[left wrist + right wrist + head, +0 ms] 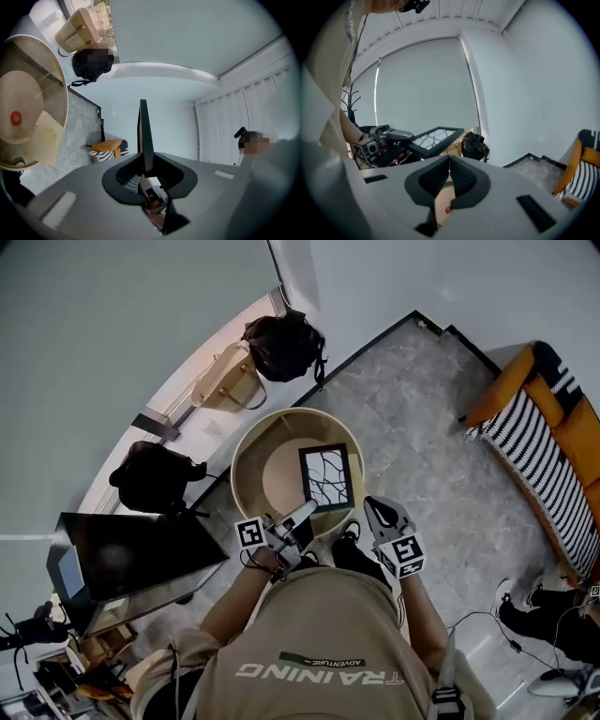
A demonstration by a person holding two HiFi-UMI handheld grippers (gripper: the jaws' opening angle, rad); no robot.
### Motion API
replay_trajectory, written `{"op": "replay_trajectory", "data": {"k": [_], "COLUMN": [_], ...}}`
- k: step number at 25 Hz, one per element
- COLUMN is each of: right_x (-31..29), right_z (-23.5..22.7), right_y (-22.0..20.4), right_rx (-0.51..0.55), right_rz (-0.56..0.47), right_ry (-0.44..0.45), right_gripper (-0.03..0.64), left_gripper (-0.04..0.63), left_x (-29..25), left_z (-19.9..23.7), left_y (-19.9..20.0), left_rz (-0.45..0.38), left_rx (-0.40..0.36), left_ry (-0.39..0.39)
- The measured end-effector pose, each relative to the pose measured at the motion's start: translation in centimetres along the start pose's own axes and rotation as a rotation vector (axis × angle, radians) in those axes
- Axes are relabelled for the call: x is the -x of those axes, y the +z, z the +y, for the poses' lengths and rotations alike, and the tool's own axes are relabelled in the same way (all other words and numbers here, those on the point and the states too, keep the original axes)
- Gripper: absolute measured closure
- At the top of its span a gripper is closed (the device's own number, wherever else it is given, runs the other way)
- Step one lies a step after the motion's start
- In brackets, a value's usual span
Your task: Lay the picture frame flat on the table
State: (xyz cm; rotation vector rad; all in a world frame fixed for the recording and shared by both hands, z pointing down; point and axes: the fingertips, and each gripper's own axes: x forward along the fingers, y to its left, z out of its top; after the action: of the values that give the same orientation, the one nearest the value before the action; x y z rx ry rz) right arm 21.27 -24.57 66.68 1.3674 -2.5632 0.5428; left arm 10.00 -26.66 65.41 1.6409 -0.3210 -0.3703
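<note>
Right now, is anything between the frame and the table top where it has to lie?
Possibly. The left claw holds the picture frame above the round table. The left gripper view shows what looks like a pale sheet near its rim and a small red spot; nothing else shows.

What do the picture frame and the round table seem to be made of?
The picture frame: black matte border, wood or plastic, I cannot tell; its pale front with dark branching lines looks like a print. The round table: probably light wood, by its smooth tan surface and raised rim.
</note>
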Motion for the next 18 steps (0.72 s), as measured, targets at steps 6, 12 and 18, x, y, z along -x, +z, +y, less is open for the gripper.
{"op": "replay_trajectory", "data": {"k": [6,12,18], "right_x": [0.5,-0.3,-0.5], "right_z": [-1.5,-3.2,-3.2], "right_y": [-0.6,-1.7,-3.7], "right_rx": [-0.037,-0.032,-0.008], "right_rz": [-0.011,-0.012,0.024], "right_ry": [-0.010,-0.029,-0.023], "right_gripper": [0.609,0.610,0.609], "left_gripper": [0.518,0.518,0.518], "left_x": [-1.7,-2.9,-3.0], "left_z": [-0.2,1.3,2.6], "left_y": [-0.4,0.2,1.0], "left_rz": [0.028,0.031,0.015], "left_rx": [-0.019,0.015,0.028], "left_ry": [0.020,0.042,0.062]}}
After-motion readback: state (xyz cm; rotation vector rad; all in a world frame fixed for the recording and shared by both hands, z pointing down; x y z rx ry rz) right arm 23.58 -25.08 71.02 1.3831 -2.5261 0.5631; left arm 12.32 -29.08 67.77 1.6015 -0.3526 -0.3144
